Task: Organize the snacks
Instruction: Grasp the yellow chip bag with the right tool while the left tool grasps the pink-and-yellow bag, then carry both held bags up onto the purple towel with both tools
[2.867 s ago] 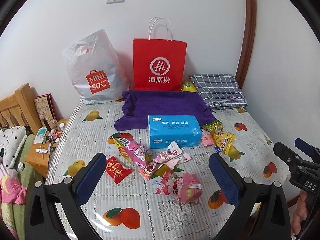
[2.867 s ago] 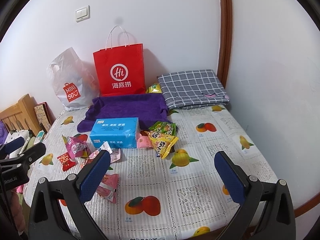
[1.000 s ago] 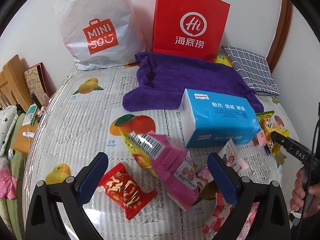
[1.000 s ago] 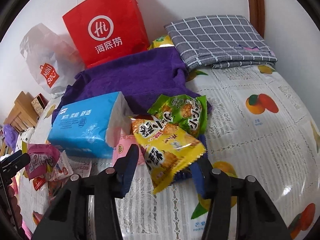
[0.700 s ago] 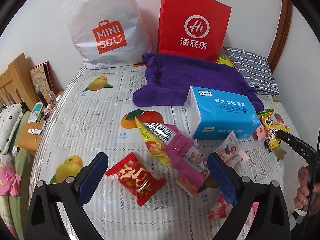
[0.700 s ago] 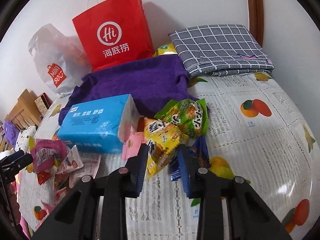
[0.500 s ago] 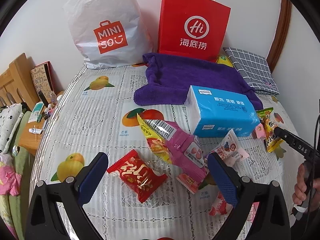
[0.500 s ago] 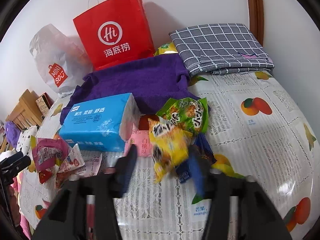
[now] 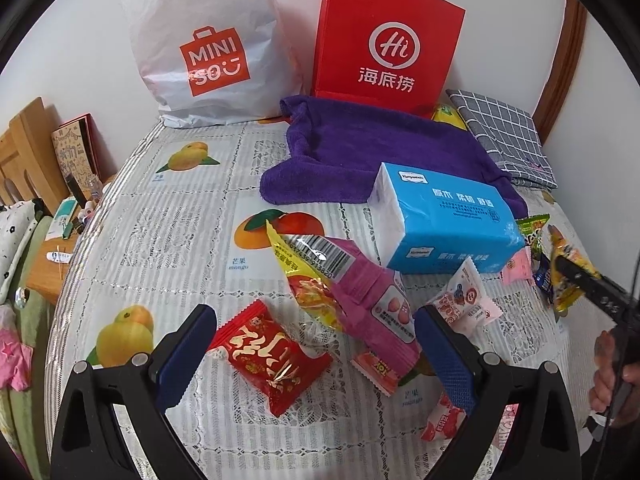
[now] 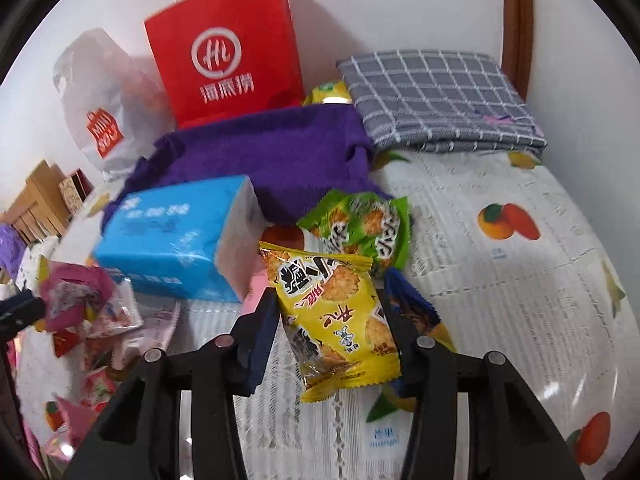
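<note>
My right gripper (image 10: pixel 326 312) is shut on a yellow snack packet (image 10: pixel 332 316) and holds it off the bed; it also shows in the left wrist view (image 9: pixel 568 276). A green packet (image 10: pixel 360 232) and a dark blue packet (image 10: pixel 412 308) lie just behind it. My left gripper (image 9: pixel 316 348) is open and empty, low over a red packet (image 9: pixel 268 356) and a pink bag (image 9: pixel 352 296). Small pink candy packets (image 9: pixel 464 300) lie to the right of the left gripper. A red paper bag (image 9: pixel 384 40) and a white Miniso bag (image 9: pixel 208 48) stand against the wall.
A blue tissue pack (image 9: pixel 444 220) lies mid-bed on the edge of a purple towel (image 9: pixel 372 148). A folded grey checked cloth (image 10: pixel 436 96) lies at the back right. The bed has a fruit-print cover (image 9: pixel 160 248). A wooden bedside stand (image 9: pixel 52 264) with clutter is at the left.
My right gripper went in over the yellow packet, closed on it and lifted it. My left gripper moved forward and down toward the red and pink packets and stayed open.
</note>
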`<state>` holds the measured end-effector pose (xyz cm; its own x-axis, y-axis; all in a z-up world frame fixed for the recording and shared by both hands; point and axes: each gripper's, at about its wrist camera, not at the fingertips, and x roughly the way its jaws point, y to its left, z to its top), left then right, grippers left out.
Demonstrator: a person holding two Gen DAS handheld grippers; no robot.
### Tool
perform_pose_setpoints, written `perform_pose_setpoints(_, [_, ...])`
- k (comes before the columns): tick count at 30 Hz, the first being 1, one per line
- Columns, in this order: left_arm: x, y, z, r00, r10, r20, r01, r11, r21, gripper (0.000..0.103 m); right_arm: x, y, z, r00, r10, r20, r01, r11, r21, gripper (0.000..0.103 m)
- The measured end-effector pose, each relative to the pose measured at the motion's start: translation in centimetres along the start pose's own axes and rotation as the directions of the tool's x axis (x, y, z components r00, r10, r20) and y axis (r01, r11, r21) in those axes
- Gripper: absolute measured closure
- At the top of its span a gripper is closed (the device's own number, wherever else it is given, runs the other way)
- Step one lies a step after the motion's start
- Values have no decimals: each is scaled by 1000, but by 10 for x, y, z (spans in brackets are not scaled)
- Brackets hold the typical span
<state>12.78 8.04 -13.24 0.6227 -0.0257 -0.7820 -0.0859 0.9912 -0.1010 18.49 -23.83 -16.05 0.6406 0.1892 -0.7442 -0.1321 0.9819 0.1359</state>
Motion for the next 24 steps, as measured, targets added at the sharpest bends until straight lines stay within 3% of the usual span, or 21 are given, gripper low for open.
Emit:
perform_pose_setpoints(11, [29, -15, 9, 999, 10, -40, -9, 1000, 28, 6, -23, -15, -25, 999, -18, -33, 19, 1000, 7, 57])
perform_pose_setpoints(14, [39, -17, 11, 998, 17, -57, -15, 1000, 27, 17, -18, -15, -36, 998, -17, -66, 17, 1000, -4, 57])
perform_pose_setpoints(16, [43, -16, 11, 997, -15, -70, 16, 1000, 9, 29, -12, -13, -43, 996, -9, -93, 8, 1000, -14, 56])
perform_pose_setpoints(23, [37, -13, 9, 998, -40, -55, 42, 999, 23, 32, 0, -4, -50, 993, -12, -121, 8, 999, -33, 54])
perform_pose_setpoints(24, [35, -11, 9, 997, -47, -55, 48, 999, 16, 32, 0, -3, -50, 992, -10, -124, 7, 1000, -31, 59])
